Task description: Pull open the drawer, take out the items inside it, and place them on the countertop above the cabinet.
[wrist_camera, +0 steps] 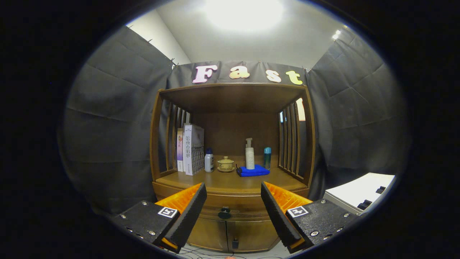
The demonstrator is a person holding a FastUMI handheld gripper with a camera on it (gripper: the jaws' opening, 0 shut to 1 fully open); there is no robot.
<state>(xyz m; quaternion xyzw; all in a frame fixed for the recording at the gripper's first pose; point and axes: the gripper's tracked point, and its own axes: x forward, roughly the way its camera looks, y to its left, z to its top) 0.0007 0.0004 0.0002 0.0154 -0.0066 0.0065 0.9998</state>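
1. Gripper view: I see the cabinet [230, 216] against the booth's dark cloth, its tabletop [222, 181] carrying books [190, 149], bottles and a blue cloth [252, 171].
2. My gripper [233, 208] hovers with fingers apart, the closed drawer [230, 203] and its knob [225, 213] between them, beyond the tips.

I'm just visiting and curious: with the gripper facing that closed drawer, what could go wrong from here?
1. The drawer knob is small; the open gripper hangs short of it, so the fingers might close off-centre and slip.
2. The countertop already holds books, bottles, a teacup and a blue cloth, so added items could knock something over.
3. Cables on the floor could snag.
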